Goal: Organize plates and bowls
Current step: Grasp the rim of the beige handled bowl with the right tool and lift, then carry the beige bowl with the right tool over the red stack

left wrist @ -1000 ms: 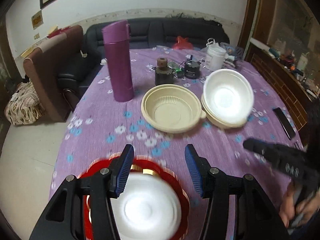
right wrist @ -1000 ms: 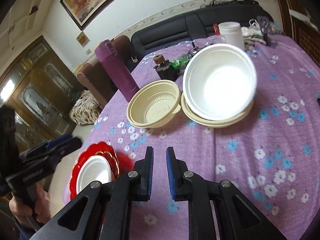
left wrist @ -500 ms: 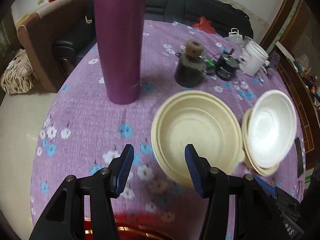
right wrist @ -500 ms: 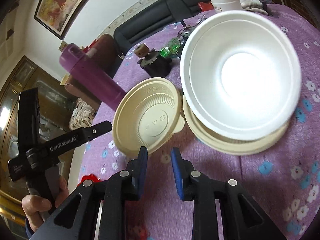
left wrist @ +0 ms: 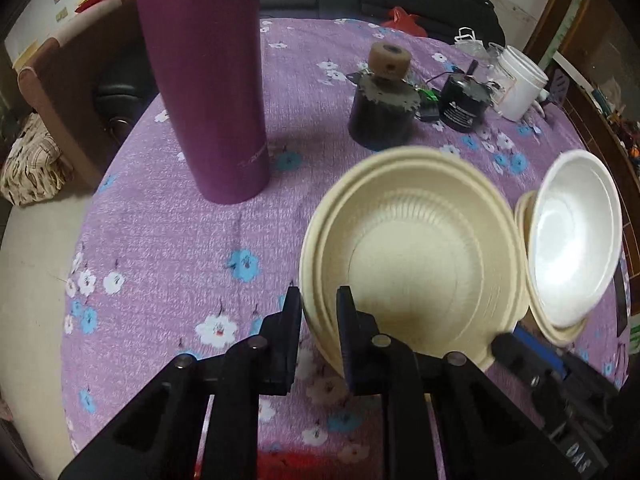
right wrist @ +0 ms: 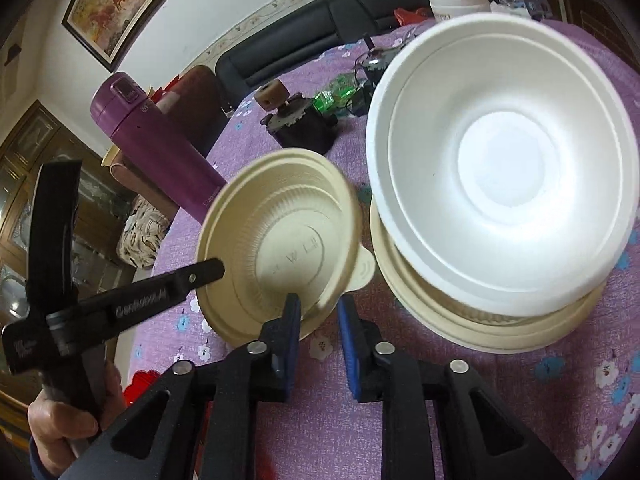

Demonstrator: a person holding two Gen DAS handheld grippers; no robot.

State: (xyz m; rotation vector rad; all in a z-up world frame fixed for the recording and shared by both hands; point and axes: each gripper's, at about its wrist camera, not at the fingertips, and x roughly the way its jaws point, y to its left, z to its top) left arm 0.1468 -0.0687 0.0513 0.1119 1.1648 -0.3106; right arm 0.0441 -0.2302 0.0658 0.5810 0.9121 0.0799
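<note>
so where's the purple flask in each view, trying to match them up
Left wrist view: purple flask fills the upper left, standing upright on the cloth.
Right wrist view: it appears at middle left, leaning because of the fisheye.
Shared landmark: the beige bowl, just right of the flask in both views.

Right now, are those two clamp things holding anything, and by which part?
Both grip the cream bowl by its rim. The left hand-held gripper is closing on the near left edge; the right hand-held gripper is closing on the near edge by the tab.
</note>
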